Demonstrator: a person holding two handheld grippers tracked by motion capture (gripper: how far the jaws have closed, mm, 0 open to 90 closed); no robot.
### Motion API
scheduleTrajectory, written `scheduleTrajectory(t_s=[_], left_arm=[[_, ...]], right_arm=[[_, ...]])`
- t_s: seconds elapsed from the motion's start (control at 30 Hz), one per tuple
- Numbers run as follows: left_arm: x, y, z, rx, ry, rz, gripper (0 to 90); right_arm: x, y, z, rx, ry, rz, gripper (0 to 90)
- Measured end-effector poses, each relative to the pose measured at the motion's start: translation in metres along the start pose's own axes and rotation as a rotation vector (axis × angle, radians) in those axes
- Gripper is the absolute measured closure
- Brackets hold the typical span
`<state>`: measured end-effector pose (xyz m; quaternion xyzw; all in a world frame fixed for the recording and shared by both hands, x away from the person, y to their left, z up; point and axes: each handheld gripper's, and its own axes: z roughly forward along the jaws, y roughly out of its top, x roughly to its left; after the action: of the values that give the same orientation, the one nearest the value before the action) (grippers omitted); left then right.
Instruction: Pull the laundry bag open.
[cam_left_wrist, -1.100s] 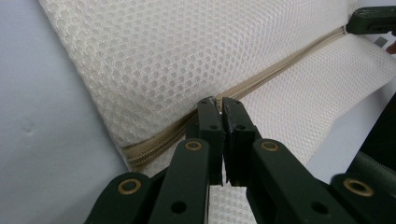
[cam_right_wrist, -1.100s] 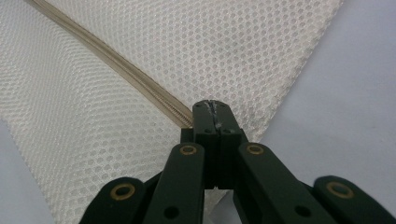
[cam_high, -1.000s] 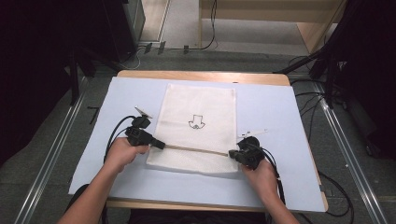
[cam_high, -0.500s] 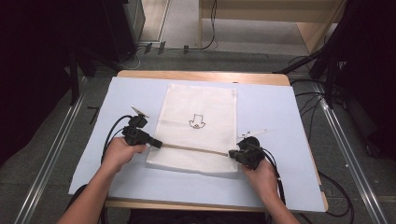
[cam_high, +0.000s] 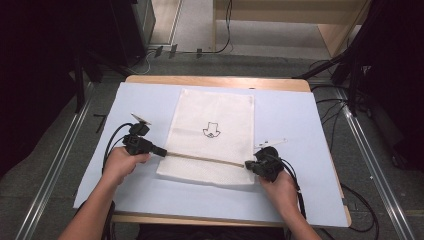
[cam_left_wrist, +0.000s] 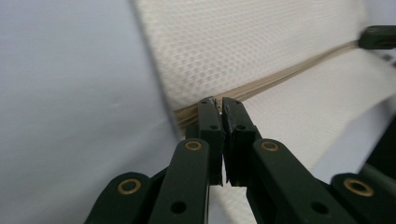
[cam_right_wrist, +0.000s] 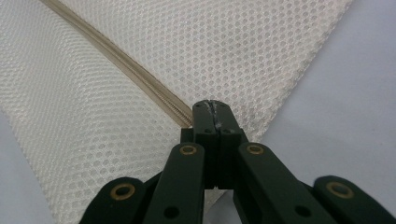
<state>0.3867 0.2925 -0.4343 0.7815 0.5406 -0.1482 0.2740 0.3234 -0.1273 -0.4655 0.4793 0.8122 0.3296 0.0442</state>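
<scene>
**Zipper line pulled taut across the mesh bag**

The white mesh zippered bag (cam_high: 212, 137) lies mid-frame on the pale blue tabletop (cam_high: 295, 120). Each hand-held gripper, left (cam_high: 161, 151) and right (cam_high: 249, 165), is clamped on an end of the beige zipper strip (cam_high: 205, 158). Since a moment ago the left end has crept outward toward the frame's left, tensioning the strip, probably ready for zipping.

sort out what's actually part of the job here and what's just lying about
In the job:
- white mesh bag, flat on the table
- its tan zipper, each end pinched
- left hand-held gripper, shut on the zipper's left end
- right hand-held gripper, shut on its right end

Just lying about:
- pale blue sheet under the bag
- floor cables beyond the table
</scene>
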Motion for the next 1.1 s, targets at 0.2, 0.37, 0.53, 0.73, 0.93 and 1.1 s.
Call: scheduleTrajectory(t_s=[0.2,0.37,0.53,0.73,0.93,1.1], left_arm=[[0.0013,-0.0015,-0.0020,-0.007,-0.003,-0.004,89.5],[0.0079,-0.0045,-0.0079,-0.016,0.033,-0.018,89.5],[0.0095,-0.0055,-0.0087,-0.020,0.020,-0.015,89.5],[0.0069,-0.0059,-0.0072,-0.034,0.030,0.000,89.3],[0.0076,-0.0077,-0.0064,-0.044,0.016,0.020,88.5],[0.0073,-0.0090,-0.0049,-0.057,-0.036,0.035,83.4]], right_arm=[[-0.0004,0.0001,-0.0001,0.001,0.003,-0.001,90.0],[-0.0006,0.0002,0.0000,0.002,0.004,-0.003,90.0],[-0.0007,0.0005,0.0000,0.003,0.006,0.001,90.0],[-0.0018,0.0001,-0.0002,0.001,0.012,-0.014,90.0],[-0.0009,0.0002,-0.0010,0.001,0.011,-0.041,90.0],[-0.0051,-0.0002,-0.0029,-0.001,0.067,-0.032,84.3]])
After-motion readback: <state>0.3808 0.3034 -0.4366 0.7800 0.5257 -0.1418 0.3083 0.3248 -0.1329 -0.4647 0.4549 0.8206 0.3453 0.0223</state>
